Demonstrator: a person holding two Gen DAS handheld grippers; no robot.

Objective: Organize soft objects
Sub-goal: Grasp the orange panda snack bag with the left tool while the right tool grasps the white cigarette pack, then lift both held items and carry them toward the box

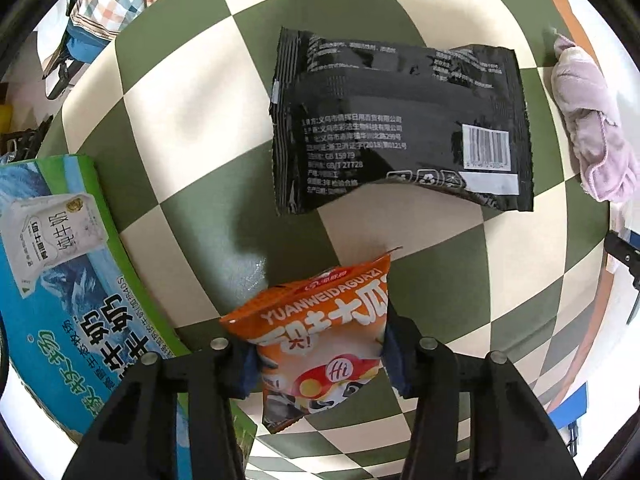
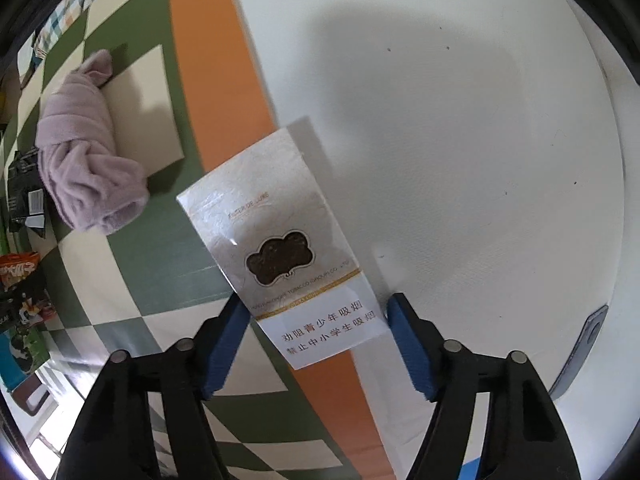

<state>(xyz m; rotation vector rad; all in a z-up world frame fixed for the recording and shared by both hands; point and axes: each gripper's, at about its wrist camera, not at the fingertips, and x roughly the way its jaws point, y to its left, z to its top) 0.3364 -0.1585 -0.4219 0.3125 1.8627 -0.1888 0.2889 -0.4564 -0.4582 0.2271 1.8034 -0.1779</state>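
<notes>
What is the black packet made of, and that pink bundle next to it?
The black packet looks like thin glossy plastic film: it crinkles, shines with glare, and has crimped, zigzag-cut ends. The pink bundle looks like soft fleecy cloth, maybe a towel: matte, fuzzy, folding in loose rolls.

My work surface is a green-and-cream checked mat with an orange border, laid beside a white surface. In my left wrist view, a black packet lies flat at centre. A rolled pink towel lies at 3 o'clock. A blue-and-green milk carton sits at 8 o'clock. In my right wrist view, a white cigarette pack straddles the orange border.
</notes>
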